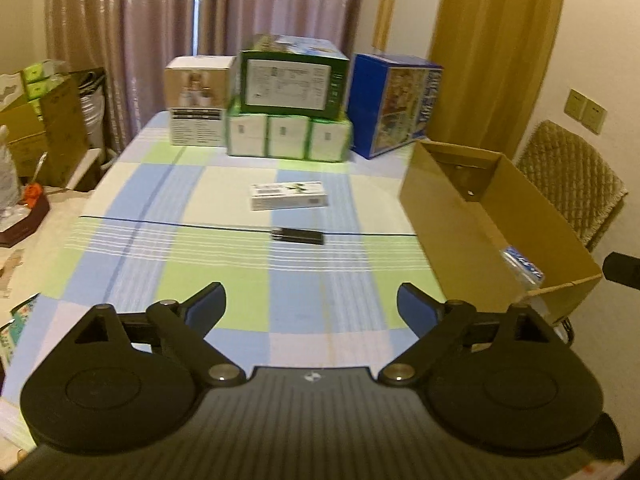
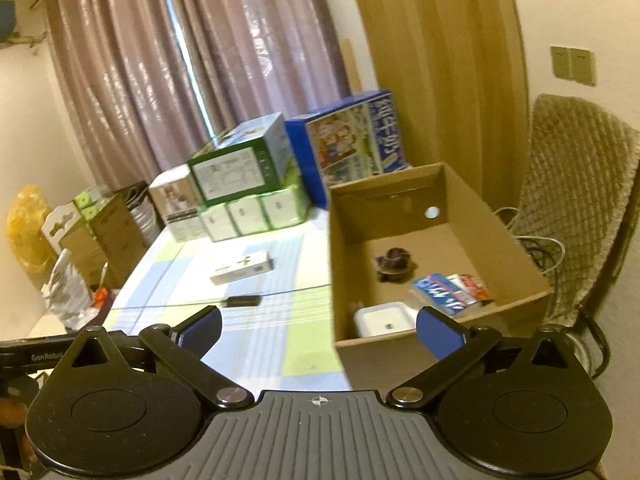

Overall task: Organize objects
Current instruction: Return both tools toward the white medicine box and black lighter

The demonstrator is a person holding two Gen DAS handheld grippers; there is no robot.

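A small white carton [image 1: 289, 196] lies mid-table on the checked cloth, also visible in the right wrist view as the white carton [image 2: 242, 267]. Nearer lies a slim black device [image 1: 298, 235], seen again as the black device [image 2: 241, 301]. An open cardboard box [image 1: 452, 216] stands at the table's right side. In the right wrist view the cardboard box [image 2: 460, 192] holds a white case [image 2: 384, 320], a blue packet [image 2: 444, 292] and a dark round object [image 2: 394, 263]. My left gripper [image 1: 311, 306] hovers open over the near cloth, well short of the device. My right gripper [image 2: 319, 331] is open by the box's near wall, holding nothing.
Stacked cartons line the far table edge: a brown-white one [image 1: 198, 100], a green one [image 1: 292, 80] on white packs [image 1: 288, 136], and a blue one [image 1: 394, 104]. A padded chair [image 1: 572, 184] stands right of the box. Boxes and bags [image 1: 44, 120] crowd the left side.
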